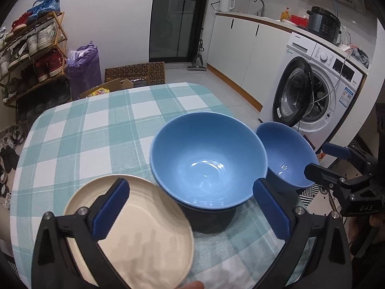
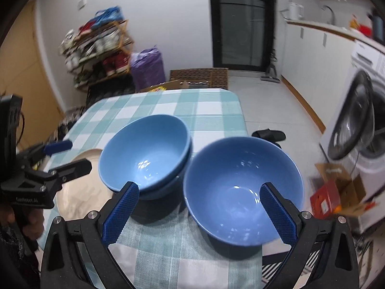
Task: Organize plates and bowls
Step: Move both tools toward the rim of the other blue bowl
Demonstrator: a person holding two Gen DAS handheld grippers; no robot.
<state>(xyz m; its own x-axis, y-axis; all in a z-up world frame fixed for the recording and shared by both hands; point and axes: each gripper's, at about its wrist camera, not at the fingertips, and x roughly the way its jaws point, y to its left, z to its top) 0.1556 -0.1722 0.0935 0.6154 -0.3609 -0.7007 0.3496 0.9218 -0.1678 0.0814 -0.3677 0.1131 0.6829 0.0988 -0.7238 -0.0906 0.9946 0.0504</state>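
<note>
Blue bowls and a cream plate on a checked tablecloth, with both grippers near them.

The letters "DAS" are readable on the black body of the right gripper (image 1: 320, 161); the print on the washing machine (image 1: 324, 84) is too small to read. The stacked bowls (image 2: 146, 154) are smooth, round and glossy blue, one nested in another, and they sit on the woven teal-and-white tablecloth (image 1: 96, 125). The cream plate (image 1: 144, 240) is flat and round with fine rings, just left of the stack. The left gripper (image 1: 190, 209) has ribbed blue pads held wide apart above the plate and the stack. The single blue bowl (image 2: 240, 192) is beside the stack, at the table edge. The right gripper's fingers are spread, one pad inside this bowl, and it clamps nothing.
</note>
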